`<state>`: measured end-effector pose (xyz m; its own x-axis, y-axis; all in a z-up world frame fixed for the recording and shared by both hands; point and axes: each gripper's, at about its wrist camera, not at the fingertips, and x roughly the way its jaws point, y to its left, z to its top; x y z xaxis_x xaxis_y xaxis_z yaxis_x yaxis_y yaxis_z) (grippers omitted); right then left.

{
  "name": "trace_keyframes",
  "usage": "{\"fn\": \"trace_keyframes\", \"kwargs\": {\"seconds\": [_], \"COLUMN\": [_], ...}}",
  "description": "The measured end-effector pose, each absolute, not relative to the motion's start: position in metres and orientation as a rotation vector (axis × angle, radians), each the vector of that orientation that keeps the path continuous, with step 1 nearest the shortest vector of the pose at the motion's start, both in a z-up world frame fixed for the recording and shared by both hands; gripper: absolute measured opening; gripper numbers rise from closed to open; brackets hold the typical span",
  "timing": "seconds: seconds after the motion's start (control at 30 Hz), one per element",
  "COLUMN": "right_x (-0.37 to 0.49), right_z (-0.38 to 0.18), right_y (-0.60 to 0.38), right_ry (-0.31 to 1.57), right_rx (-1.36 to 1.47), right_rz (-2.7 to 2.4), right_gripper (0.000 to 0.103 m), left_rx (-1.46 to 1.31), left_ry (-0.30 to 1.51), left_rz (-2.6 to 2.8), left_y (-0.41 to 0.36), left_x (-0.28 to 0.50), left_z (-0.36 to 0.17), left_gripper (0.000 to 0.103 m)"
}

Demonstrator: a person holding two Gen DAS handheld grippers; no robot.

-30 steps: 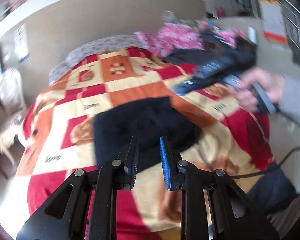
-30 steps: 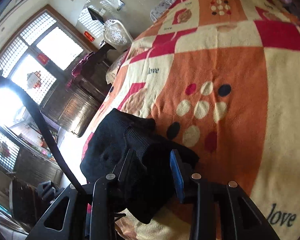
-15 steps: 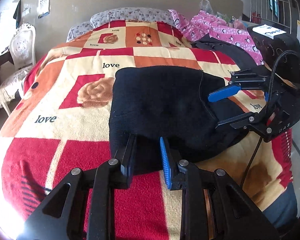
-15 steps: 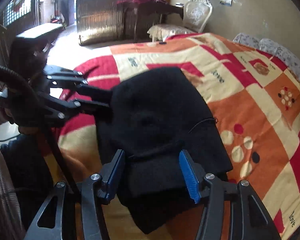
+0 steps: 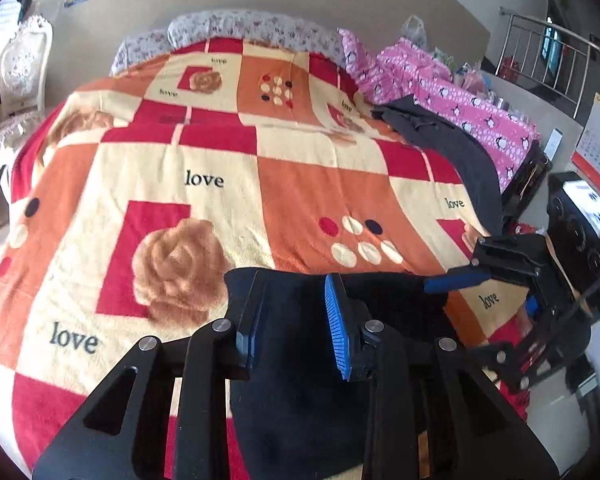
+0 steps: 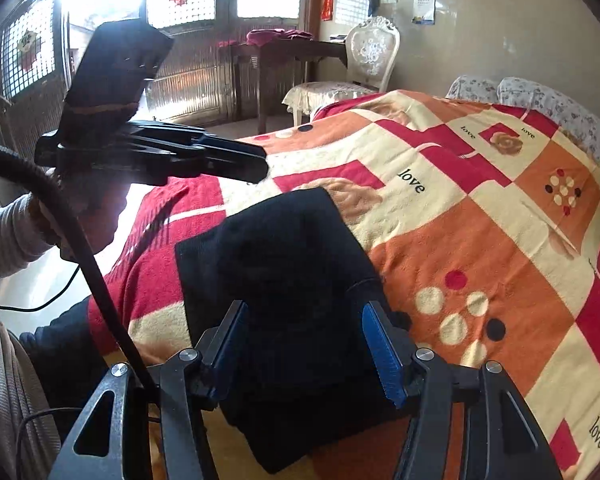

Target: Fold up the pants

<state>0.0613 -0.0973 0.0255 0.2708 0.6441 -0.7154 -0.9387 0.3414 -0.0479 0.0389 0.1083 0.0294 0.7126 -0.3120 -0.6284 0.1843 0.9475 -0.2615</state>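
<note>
Black pants [image 6: 284, 264] lie folded compactly at the blanket's near edge.

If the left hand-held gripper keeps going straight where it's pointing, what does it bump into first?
Most likely the folded black pants, which lie right under and ahead of the left hand-held gripper, whose jaws are opening. Past them is only the patchwork blanket. Exact depth is hard to judge.

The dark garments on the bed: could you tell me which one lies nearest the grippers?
The folded black pants, right under both grippers at the bed's near edge. The dark grey garment lies spread out far off, beside the pink penguin-print bedding.
</note>
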Motion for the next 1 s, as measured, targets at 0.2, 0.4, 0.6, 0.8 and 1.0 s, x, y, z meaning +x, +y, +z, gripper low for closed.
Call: {"fn": "trace_keyframes", "kwargs": {"seconds": [0.2, 0.4, 0.6, 0.8, 1.0], "right_x": [0.099, 0.092, 0.075, 0.069, 0.076], "right_z": [-0.015, -0.016, -0.004, 0.012, -0.03], "right_y": [-0.109, -0.117, -0.12, -0.175, -0.199], "right_ry": [0.814, 0.763, 0.705, 0.767, 1.009], "right_rx": [-0.368, -0.332, -0.353, -0.03, 0.405], "right_rz": [1.112, 1.121, 1.054, 0.881, 0.89], "right_gripper": [0.069, 0.07, 0.069, 0.069, 0.069], "left_rx": [-0.193, -0.235, -0.29, -0.28, -0.671], "left_ry": [0.9, 0.9, 0.815, 0.698, 0.837], "left_rz": [-0.242, -0.247, -0.219, -0.189, -0.308], "left_y": [0.098, 0.103, 0.11, 0.139, 0.177], "left_x": [0.081, 0.081, 0.057, 0.008, 0.01], "left_z": [-0.013, -0.017, 0.008, 0.021, -0.029], "left_gripper": [0.028, 0.03, 0.029, 0.062, 0.061]}}
